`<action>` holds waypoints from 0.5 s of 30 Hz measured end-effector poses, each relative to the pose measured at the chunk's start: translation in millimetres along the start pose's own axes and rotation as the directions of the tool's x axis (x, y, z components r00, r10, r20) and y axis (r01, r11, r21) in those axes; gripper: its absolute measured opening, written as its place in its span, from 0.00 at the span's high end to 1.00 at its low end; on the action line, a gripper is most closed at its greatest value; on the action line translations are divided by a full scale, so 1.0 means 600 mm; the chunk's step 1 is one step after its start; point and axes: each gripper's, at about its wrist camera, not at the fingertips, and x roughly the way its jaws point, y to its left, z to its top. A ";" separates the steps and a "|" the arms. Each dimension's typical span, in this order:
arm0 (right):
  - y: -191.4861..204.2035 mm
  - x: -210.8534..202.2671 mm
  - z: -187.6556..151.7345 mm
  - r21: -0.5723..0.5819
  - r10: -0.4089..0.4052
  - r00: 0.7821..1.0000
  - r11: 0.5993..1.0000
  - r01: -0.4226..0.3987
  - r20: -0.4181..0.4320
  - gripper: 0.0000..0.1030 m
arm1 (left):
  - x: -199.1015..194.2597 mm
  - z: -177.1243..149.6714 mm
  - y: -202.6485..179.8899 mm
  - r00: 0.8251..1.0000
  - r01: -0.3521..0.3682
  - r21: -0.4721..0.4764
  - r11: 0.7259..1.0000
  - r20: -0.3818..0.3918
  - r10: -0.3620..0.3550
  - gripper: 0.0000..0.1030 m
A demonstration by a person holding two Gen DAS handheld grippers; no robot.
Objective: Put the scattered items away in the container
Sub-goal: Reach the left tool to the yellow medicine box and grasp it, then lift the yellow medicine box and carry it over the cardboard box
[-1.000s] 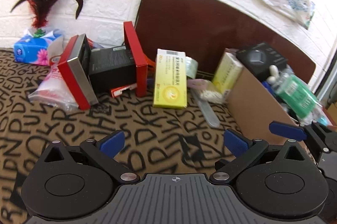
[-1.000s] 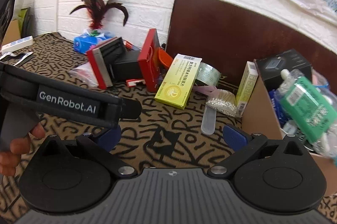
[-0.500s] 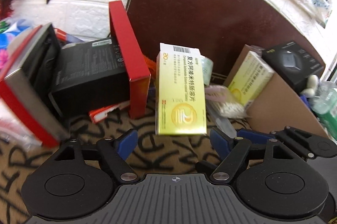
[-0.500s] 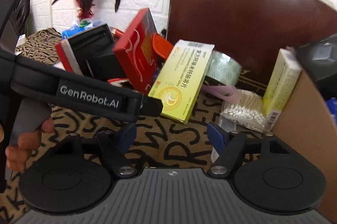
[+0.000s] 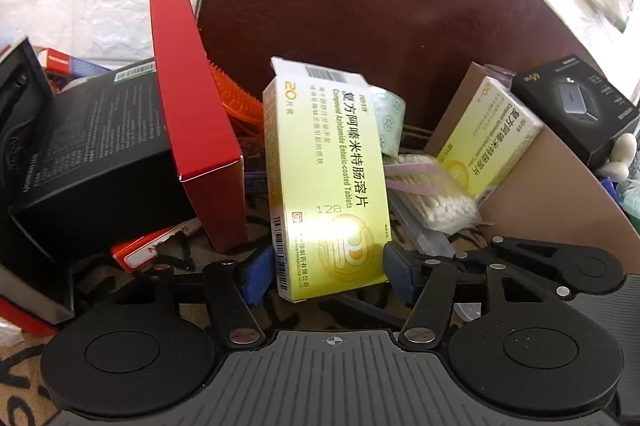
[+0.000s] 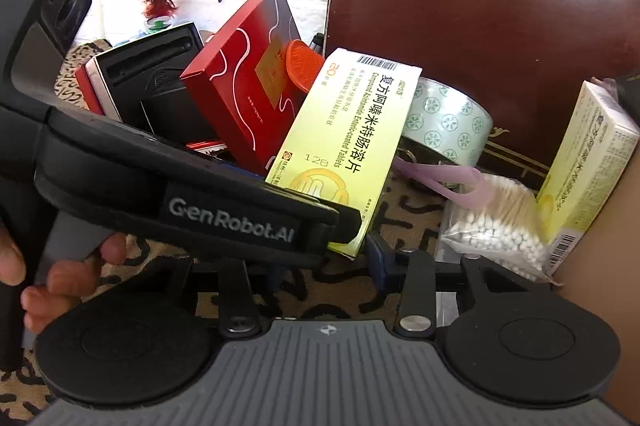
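Note:
A yellow medicine box [image 5: 324, 177] [image 6: 348, 133] leans upright on the patterned cloth between a red box [image 5: 192, 113] and a tape roll [image 6: 448, 121]. My left gripper [image 5: 328, 274] is closing on it; both blue pads touch the long sides of its lower end. The cardboard container [image 5: 552, 209] stands on the right with several items inside. My right gripper [image 6: 328, 262] sits just behind and to the right of the left one, its jaws closing. Its left finger is hidden by the left gripper's body [image 6: 200, 197]. I see nothing held between its pads.
A second yellow box [image 5: 488, 137] and a bag of cotton swabs [image 5: 436, 201] lean against the container's outer wall. A black box [image 5: 92, 153] lies left of the red one. A brown chair back [image 5: 400, 5] closes off the rear. A hand [image 6: 60, 278] grips the left gripper.
Both grippers have moved forward and down toward the yellow box, and both pairs of jaws have narrowed. The left pads now meet the box's sides.

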 end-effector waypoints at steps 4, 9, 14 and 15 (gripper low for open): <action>0.007 -0.024 -0.005 -0.016 0.026 1.000 1.000 -0.026 -0.005 0.54 | -0.023 -0.005 -0.007 1.000 0.003 -0.015 1.000 -0.009 -0.003 0.31; 0.018 -0.089 -0.026 0.007 0.053 0.999 0.999 -0.053 -0.014 0.55 | -0.079 -0.034 -0.037 0.998 0.025 -0.015 1.000 -0.059 -0.026 0.31; 0.047 -0.177 -0.075 0.032 0.102 0.994 0.994 -0.101 -0.047 0.54 | -0.142 -0.099 -0.083 0.988 0.097 -0.041 0.994 -0.120 -0.101 0.37; 0.053 -0.193 -0.087 0.039 0.104 0.993 0.994 -0.102 -0.058 0.54 | -0.152 -0.114 -0.093 0.986 0.102 -0.042 0.994 -0.125 -0.106 0.37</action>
